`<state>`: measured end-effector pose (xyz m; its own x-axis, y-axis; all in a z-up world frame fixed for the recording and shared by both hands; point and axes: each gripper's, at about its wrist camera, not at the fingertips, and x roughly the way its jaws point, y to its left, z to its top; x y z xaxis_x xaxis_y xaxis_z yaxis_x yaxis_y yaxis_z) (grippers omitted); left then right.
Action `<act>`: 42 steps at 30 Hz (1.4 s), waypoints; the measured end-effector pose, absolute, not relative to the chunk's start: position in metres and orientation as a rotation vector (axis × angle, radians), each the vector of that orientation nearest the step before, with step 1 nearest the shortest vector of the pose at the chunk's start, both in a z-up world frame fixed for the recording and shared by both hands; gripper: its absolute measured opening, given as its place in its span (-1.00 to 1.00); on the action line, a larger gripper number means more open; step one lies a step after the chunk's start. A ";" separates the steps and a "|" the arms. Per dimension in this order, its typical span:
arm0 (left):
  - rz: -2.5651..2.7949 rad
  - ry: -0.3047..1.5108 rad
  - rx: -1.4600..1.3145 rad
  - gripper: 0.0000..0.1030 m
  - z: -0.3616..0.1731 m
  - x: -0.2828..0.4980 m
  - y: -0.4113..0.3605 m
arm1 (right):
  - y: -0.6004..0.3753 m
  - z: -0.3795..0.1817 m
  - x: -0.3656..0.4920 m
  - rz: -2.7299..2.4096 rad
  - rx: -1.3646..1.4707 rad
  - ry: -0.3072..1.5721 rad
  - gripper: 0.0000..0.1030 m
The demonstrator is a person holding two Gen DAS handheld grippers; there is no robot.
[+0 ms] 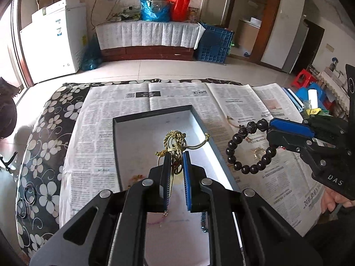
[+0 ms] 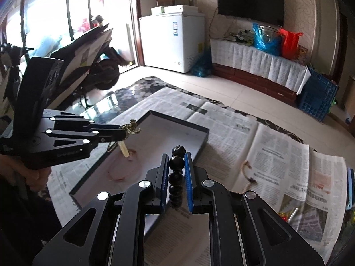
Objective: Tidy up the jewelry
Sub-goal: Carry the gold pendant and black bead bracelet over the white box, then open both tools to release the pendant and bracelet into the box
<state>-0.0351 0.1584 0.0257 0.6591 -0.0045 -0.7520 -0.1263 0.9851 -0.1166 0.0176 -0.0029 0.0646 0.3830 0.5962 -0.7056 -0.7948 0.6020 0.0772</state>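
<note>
1. The left gripper [image 1: 176, 155] is clamped on a knotted olive-gold cord bracelet [image 1: 174, 141], which bunches up above its fingertips with a loose cord end trailing off to the right

2. From the right wrist view, the left gripper [image 2: 124, 134] reaches in from the left side, and a pale, flat pendant [image 2: 124, 149] hangs below its tip, its lower end at or just above the floor of the box

3. Directly beneath and ahead of the left gripper sits a shallow rectangular box with dark grey walls and a white floor [image 1: 153, 114]; a thin reddish string [image 2: 121, 178] lies on that floor under the claw

4. The right gripper [image 2: 176, 161] is closed around a bracelet of round, glossy black beads [image 2: 176, 178], the strand running up between its blue-padded fingers with a carved dark bead at the top

5. In the left wrist view, the right gripper [image 1: 269, 128] enters from the right and the black bead bracelet [image 1: 248, 148] hangs as an open loop to the left of its tip, above the spread newspaper [image 1: 233, 102], just beside the right wall of the box

6. To the right of the right gripper, a brownish cord bracelet [image 2: 246, 170] lies on the newspaper [image 2: 277, 155], well apart from the box [image 2: 195, 128]

7. The newspaper covers a black tablecloth with white flowers [image 1: 51, 119]
</note>
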 end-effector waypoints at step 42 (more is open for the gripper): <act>0.160 0.992 -0.154 0.45 -0.015 -0.010 0.179 | 0.034 0.013 0.035 0.872 -0.333 0.929 -0.03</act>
<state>-0.0098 0.1789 -0.0145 0.5372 0.0637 -0.8410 -0.2037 0.9774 -0.0560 0.0347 0.0338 0.0129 0.2985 0.5073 -0.8084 -0.7747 0.6235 0.1052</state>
